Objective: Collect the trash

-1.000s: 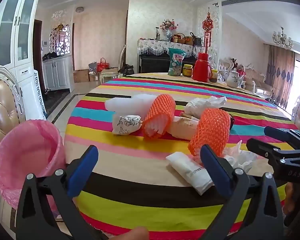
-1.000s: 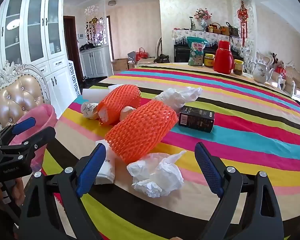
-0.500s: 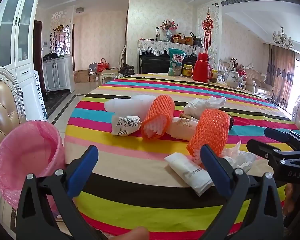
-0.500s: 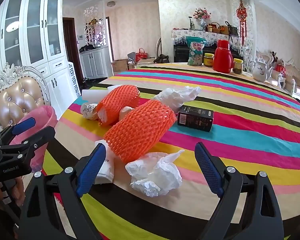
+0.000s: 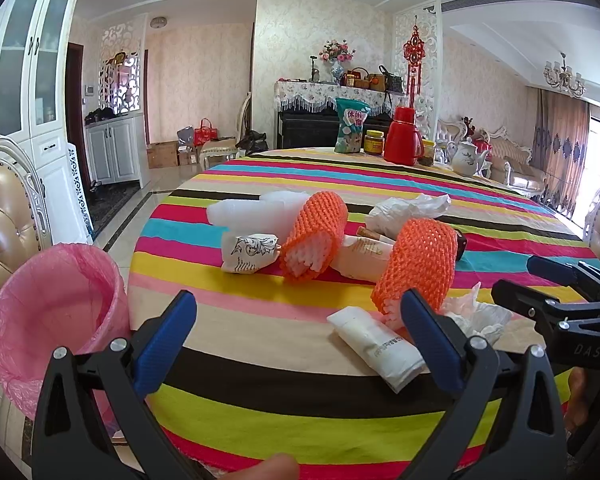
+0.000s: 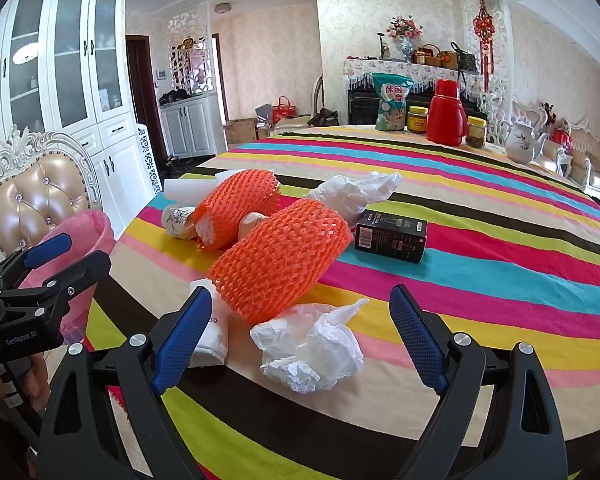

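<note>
Black box (image 6: 391,237) plain only right-side.

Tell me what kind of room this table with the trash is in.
Most likely a home dining room: a big round table under a striped cloth, ornate tufted dining chairs, tall white glass-door cabinets, and a teapot by a red thermos.
</note>
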The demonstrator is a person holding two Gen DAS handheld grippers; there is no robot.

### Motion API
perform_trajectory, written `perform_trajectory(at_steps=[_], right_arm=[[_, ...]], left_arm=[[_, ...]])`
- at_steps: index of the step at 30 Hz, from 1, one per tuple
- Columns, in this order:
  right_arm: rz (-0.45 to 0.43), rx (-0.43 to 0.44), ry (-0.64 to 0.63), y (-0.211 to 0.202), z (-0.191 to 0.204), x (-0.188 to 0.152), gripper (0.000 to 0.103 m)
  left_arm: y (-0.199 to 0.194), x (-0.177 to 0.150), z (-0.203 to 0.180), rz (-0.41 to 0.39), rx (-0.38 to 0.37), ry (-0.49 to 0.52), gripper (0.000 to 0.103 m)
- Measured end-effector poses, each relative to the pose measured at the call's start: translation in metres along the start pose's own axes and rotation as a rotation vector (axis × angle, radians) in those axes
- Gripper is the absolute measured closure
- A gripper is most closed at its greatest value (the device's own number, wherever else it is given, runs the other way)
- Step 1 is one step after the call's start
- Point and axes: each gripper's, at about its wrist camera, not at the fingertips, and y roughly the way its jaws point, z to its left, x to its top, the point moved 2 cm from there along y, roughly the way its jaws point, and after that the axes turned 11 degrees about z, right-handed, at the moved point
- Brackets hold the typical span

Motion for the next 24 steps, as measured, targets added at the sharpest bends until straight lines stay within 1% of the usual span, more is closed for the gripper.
perform_trajectory(at_steps=[24], right_arm=[[-0.001, 0.004, 0.002, -0.0007, -0.0002, -0.0002, 0.019]], left_arm=[[-0.0011, -0.0002, -0.0014, -0.003, 0.003, 0.002, 0.004]])
